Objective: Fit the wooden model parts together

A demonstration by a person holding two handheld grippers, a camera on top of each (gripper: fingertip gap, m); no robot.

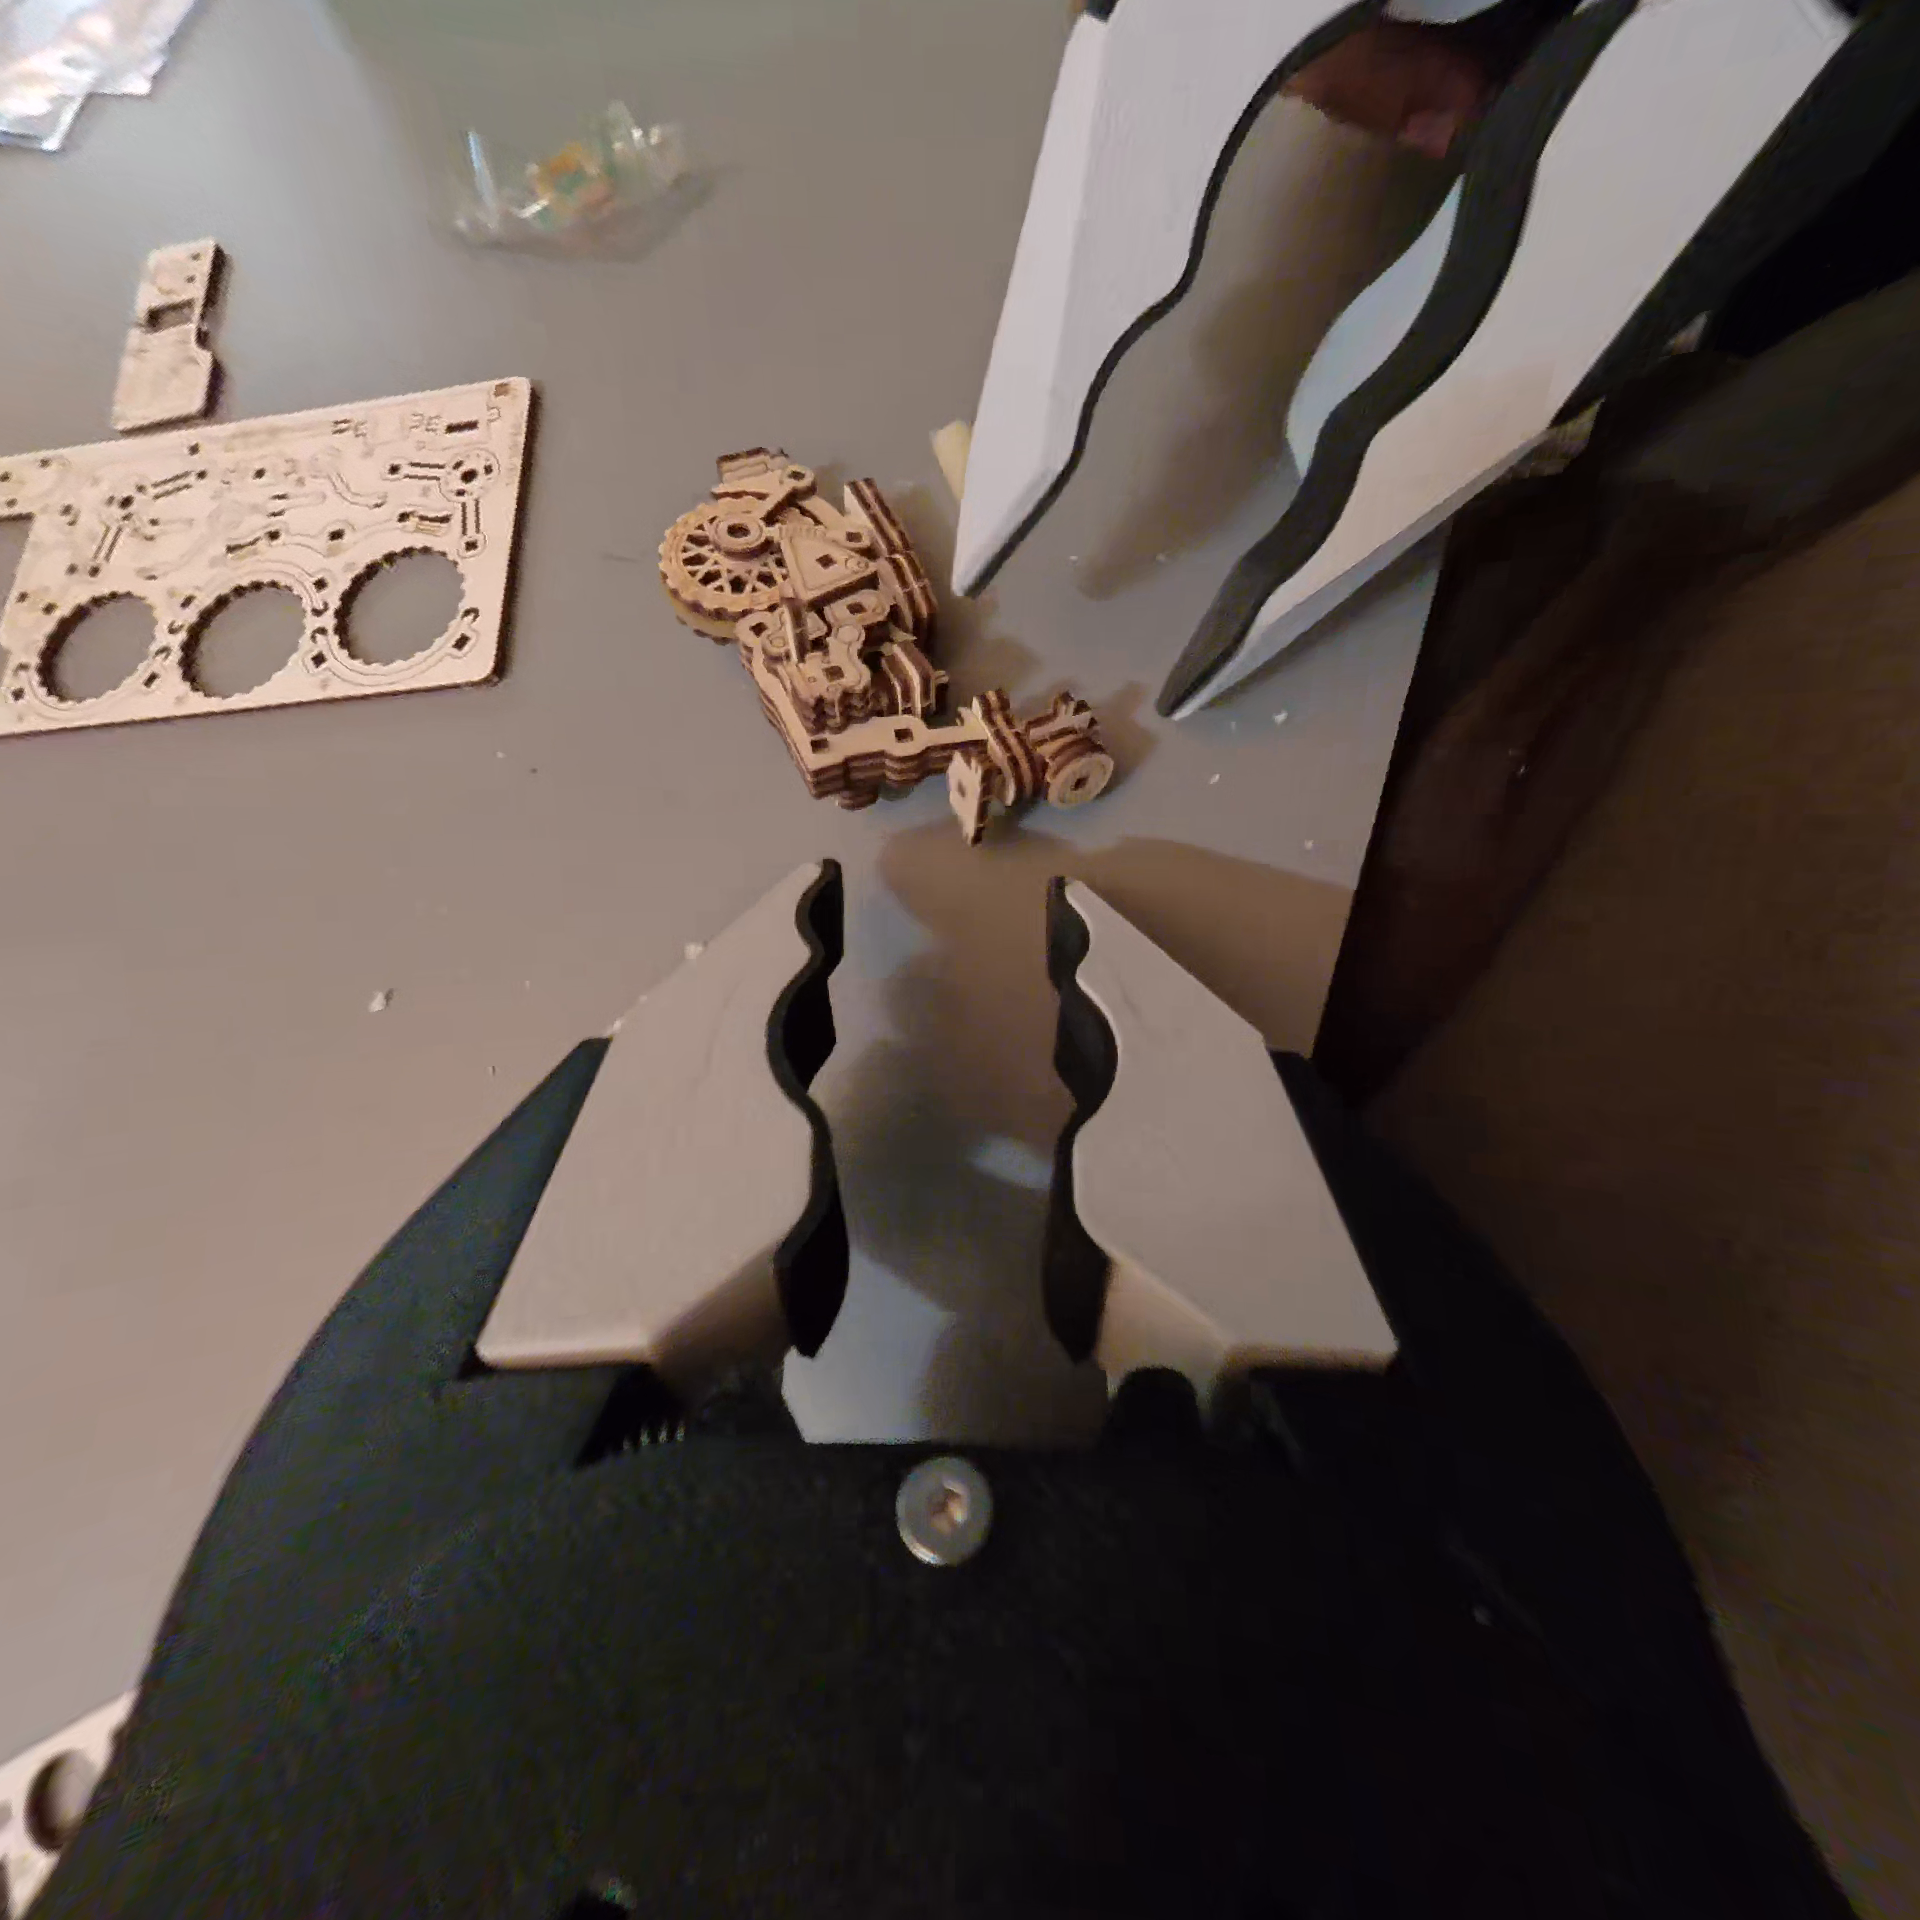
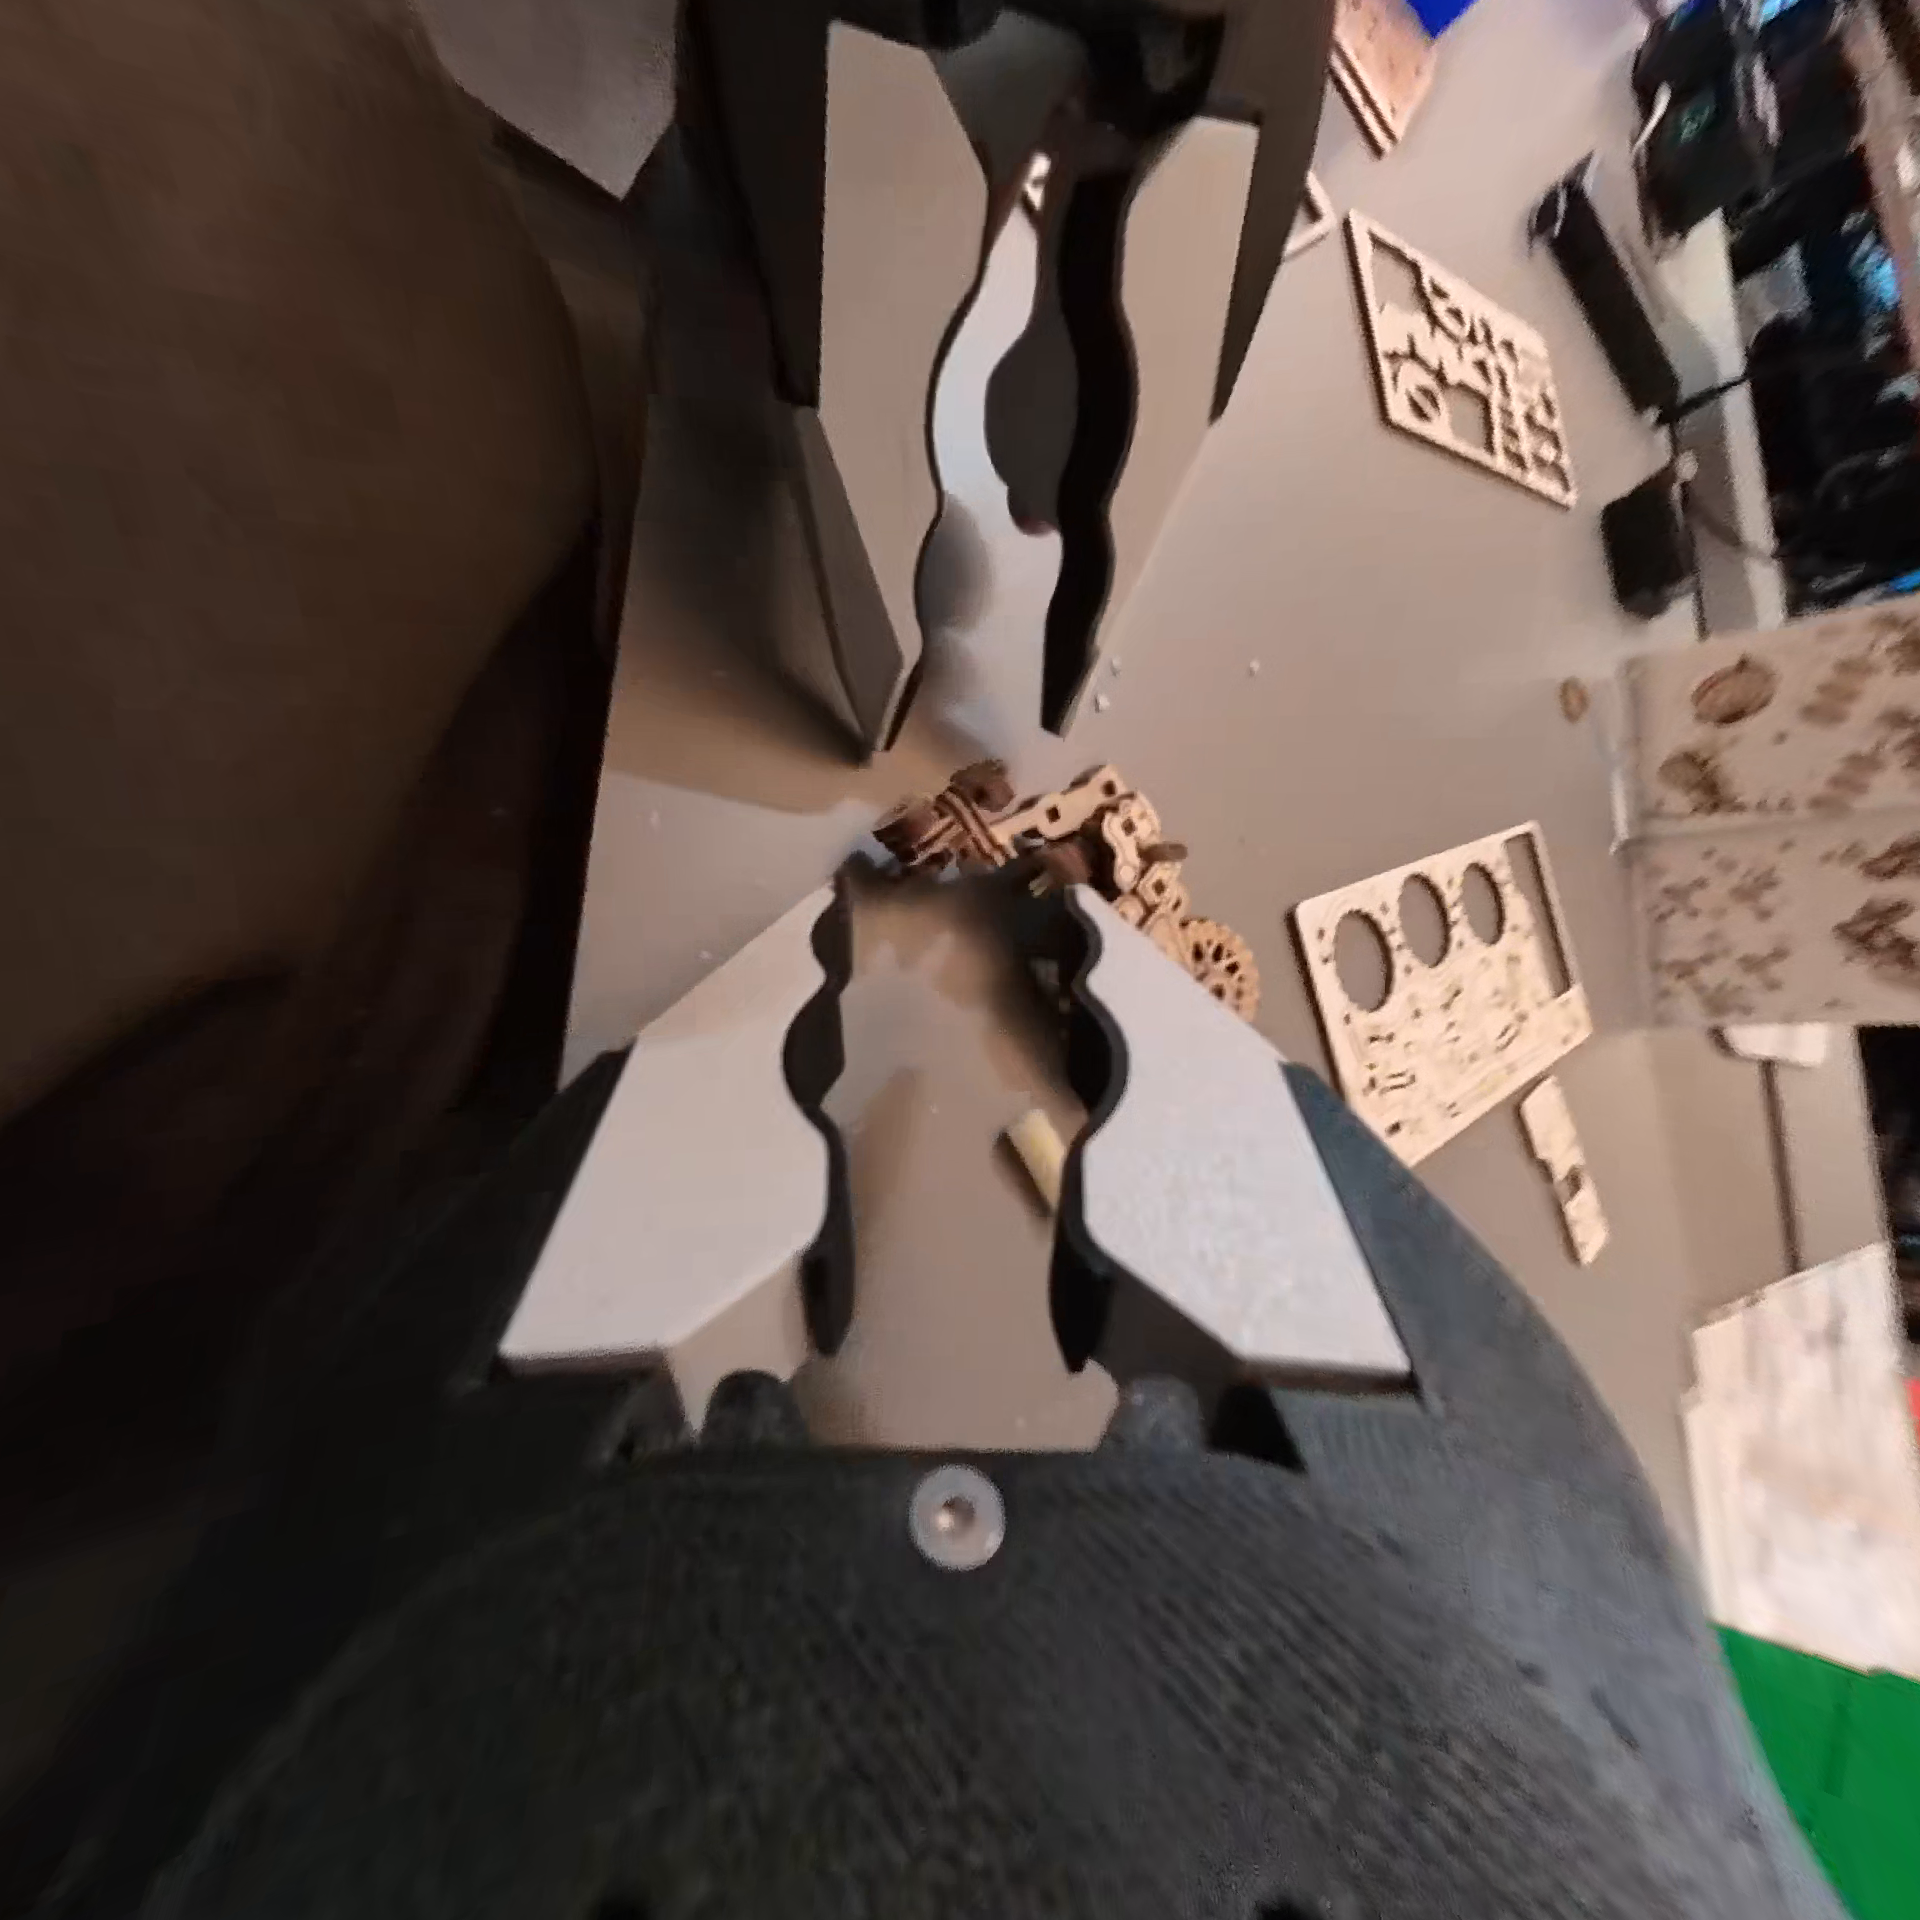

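Left wrist view: both hand-held grippers, left [image 1: 945,883] and right [image 1: 1070,649], released, flank wooden model [image 1: 831,623]; punched sheet [image 1: 260,561] nearby.

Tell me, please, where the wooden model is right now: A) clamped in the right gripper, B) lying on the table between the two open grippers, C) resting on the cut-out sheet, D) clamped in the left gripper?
B: the model lies on the table, with left gripper and right gripper open and empty.

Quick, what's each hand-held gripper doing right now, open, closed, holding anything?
Left hand-held gripper: open, holding nothing, just short of the wooden model on the table.
Right hand-held gripper: open, holding nothing, facing the model from the other side.
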